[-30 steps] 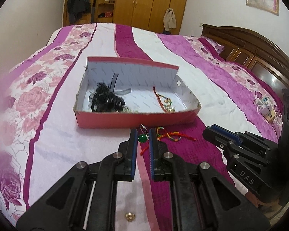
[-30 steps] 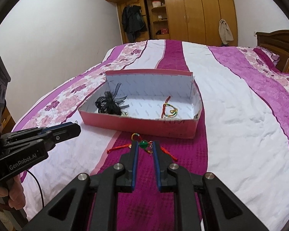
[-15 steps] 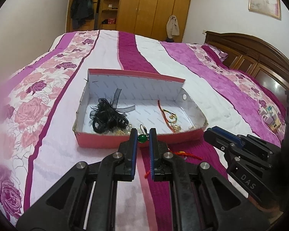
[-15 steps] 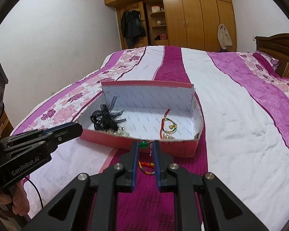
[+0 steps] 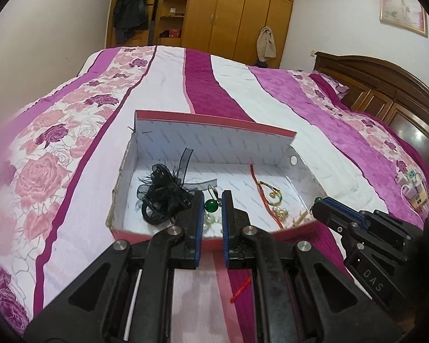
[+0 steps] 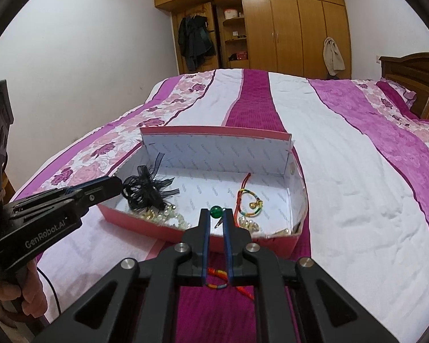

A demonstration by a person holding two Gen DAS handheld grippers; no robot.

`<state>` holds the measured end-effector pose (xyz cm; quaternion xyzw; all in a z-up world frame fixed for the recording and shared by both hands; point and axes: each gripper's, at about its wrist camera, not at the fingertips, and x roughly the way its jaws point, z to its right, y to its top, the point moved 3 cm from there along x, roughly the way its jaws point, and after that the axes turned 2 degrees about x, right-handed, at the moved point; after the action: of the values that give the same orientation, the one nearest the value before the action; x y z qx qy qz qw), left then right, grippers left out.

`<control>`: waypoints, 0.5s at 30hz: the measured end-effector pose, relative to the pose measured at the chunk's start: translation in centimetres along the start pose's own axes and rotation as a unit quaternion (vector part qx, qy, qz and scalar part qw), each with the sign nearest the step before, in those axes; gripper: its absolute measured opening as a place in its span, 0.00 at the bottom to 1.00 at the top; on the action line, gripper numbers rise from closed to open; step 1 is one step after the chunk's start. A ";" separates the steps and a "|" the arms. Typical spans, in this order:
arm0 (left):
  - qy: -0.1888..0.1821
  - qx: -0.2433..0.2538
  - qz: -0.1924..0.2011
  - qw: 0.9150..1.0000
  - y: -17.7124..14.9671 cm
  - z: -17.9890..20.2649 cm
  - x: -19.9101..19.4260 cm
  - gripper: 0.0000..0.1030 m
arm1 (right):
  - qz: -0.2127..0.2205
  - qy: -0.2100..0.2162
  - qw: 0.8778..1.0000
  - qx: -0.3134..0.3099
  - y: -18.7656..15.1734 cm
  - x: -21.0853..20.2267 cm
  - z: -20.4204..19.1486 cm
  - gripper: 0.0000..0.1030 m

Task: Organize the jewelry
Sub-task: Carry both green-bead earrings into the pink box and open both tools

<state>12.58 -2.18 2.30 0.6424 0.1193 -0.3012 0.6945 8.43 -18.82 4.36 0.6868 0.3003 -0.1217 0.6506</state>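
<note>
left claw: clamped on a green bead earring, held over the near edge of the box.
right claw: clamped on a second green bead earring, also over the near edge of the box.
box: pink outside, white inside, open, sitting on the bed near its front edge.
left corner of the box: black ribbon hair piece, with pearl beads along the near wall.
right side of the box: red and green string bracelet with small gold bits beside it.
bed in front of the box: 1 more colored string bracelet, lying under the right claw, outside the box.
</note>
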 end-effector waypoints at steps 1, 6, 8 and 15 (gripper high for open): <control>0.001 -0.001 0.001 1.000 0.1 -0.1 0.3 0.03 | 0.000 -0.001 1.000 0.000 0.1 0.3 0.1 0.10; 0.010 -0.005 -0.002 1.000 0.3 -0.8 2.1 0.03 | 0.001 -0.007 1.000 0.002 0.8 2.0 0.6 0.10; 0.014 -0.007 -0.007 1.000 0.3 -1.1 2.8 0.03 | -0.001 -0.009 1.000 0.002 1.0 2.8 0.8 0.10; 0.020 -0.018 -0.031 0.999 -0.1 -1.8 4.7 0.03 | -0.014 -0.016 1.000 0.003 1.5 5.1 1.4 0.10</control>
<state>16.59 -1.68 -0.64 0.6315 0.1584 -0.3070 0.6942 13.65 -18.79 2.61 0.6825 0.2988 -0.1425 0.6516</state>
